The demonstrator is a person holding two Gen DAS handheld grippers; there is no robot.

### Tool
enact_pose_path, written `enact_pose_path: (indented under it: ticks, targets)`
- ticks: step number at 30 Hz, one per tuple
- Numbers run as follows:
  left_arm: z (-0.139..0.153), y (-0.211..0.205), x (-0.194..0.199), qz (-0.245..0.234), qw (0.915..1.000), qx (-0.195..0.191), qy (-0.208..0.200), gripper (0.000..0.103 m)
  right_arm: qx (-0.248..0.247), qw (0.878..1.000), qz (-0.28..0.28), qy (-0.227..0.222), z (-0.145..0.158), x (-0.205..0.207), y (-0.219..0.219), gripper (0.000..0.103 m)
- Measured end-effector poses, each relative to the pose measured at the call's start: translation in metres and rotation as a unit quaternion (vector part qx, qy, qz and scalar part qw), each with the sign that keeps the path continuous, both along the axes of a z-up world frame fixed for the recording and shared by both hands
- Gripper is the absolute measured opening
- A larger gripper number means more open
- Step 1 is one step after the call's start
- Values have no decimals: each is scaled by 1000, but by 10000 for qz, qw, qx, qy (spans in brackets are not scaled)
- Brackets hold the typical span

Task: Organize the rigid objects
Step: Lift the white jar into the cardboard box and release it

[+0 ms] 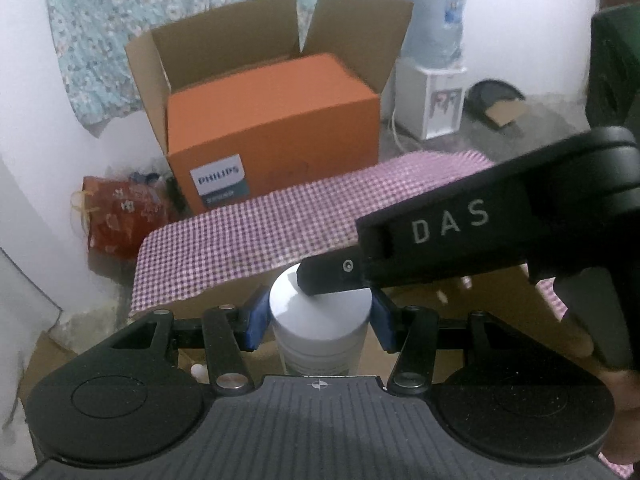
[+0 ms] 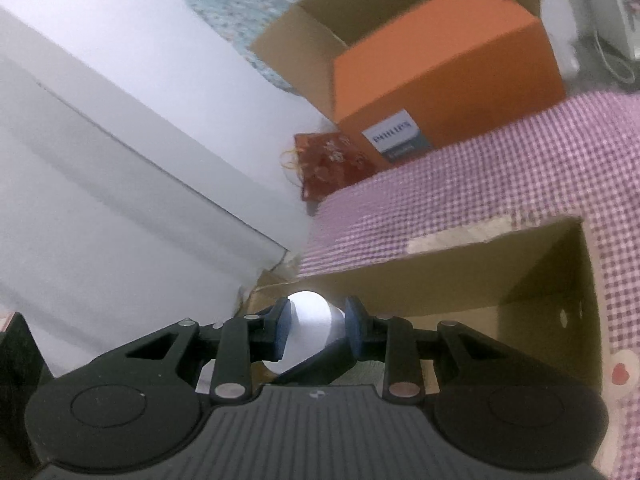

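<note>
The right gripper's body crosses just above the white jar, blocking passage overhead. Ahead, the checkered cloth lies bare; the orange box closes off its far side. The open cardboard box gapes unobstructed.

Left camera sits on my left tongs, looks forward and down along fingers, very near white jar. Beyond: checked cloth, orange box at wall, my right tongs body crossing from right. Right camera sits on my right tongs, view tilted, faces down-forward, close over open carton. Both views share checked cloth, orange box, red bag.
</note>
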State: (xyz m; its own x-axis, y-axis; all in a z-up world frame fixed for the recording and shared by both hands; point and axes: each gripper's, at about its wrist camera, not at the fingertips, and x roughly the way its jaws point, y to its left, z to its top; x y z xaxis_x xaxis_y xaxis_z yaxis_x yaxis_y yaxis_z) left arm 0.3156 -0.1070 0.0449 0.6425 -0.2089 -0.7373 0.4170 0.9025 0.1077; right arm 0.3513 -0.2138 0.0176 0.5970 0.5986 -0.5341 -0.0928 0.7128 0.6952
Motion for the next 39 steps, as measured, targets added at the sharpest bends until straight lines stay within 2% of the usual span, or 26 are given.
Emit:
enact_pose_path:
  ticks: [5, 14, 18, 24, 28, 31, 32, 35, 39]
  targets:
    - [-16, -1, 12, 61, 9998, 134, 164, 52, -123, 9999, 24, 92, -16, 11, 2, 33]
    - [-21, -5, 20, -12, 9992, 285, 266, 55, -230, 9995, 34, 236, -27, 23, 6, 33]
    - [-19, -6, 18, -19, 9992, 316, 229, 60, -235, 9994, 42, 251, -24, 20, 7, 33]
    - [-2, 3, 3, -22, 9999, 76, 105, 70, -88, 9999, 61, 105, -8, 4, 3, 36]
    - [15, 13, -14, 9, 9999, -49, -88, 80, 94, 9998, -7, -146, 13, -21, -4, 37]
    - [33, 24, -35, -17, 9992, -284, -264, 87, 302, 9988, -39, -387, 31, -47, -11, 39]
    - [40, 29, -44, -36, 9986, -408, -330, 89, 382, 9981, -62, -483, 38, -59, -13, 45]
    - [61, 44, -77, -136, 9949, -817, -579, 95, 549, 9948, -76, -854, 59, -98, -19, 52]
    - [85, 64, -124, -186, 9887, -1138, -955, 99, 440, 9893, -175, -1378, 83, -163, -26, 63]
